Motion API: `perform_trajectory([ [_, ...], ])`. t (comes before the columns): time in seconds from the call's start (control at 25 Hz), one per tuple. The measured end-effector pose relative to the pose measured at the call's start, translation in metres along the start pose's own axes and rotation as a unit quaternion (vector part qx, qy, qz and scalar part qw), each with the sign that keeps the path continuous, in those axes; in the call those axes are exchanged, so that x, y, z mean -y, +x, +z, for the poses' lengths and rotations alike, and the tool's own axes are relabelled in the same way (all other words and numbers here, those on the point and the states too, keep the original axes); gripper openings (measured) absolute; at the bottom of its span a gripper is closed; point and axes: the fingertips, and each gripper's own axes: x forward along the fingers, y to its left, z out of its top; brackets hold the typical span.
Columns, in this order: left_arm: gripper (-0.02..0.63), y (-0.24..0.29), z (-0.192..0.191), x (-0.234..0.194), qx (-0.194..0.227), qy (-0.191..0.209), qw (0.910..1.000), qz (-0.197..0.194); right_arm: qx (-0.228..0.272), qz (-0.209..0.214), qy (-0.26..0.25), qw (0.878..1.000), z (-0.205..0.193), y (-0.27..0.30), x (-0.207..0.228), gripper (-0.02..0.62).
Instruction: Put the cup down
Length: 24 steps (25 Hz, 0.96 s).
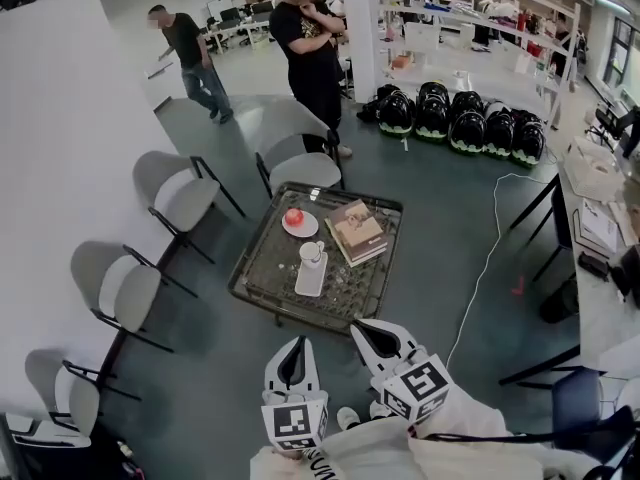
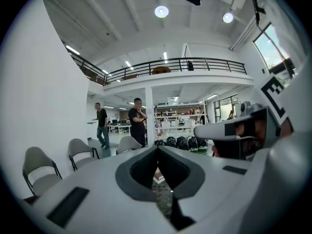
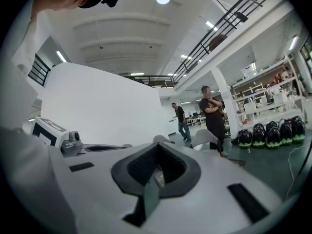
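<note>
Left gripper (image 1: 293, 346): jaws pressed together with nothing between them, held off the near edge of the table and pointing toward the far side.
Right gripper (image 1: 362, 328): jaws also closed tip to tip and empty, just to the right of the left gripper and angled toward the table's near right corner.
Cup (image 1: 312, 252): white, upright, standing on the far end of the tray, well apart from both grippers.
Tray (image 1: 309, 282): white and oblong, lying near the middle of the table.
Table (image 1: 250, 290): low, glass top in a dark frame.
Plate (image 1: 309, 227): white, on the table's far left part, carrying a red apple (image 1: 294, 217).
Books (image 1: 356, 232): a small stack to the right of the plate.
Chairs (image 1: 176, 193): grey, lined up along the white wall on the left.
People (image 1: 311, 43): two standing at the far side.
Helmets (image 1: 455, 118): a row of dark ones on the floor, far right.
</note>
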Motion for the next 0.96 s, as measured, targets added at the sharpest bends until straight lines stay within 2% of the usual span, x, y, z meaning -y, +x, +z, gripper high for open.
perform_trajectory([
  [0.96,0.009,-0.004,-0.017,-0.005,-0.017,-0.014,0.9997,-0.008,-0.011,-0.018,0.006,1.0,-0.01,-0.002,0.001,0.006],
])
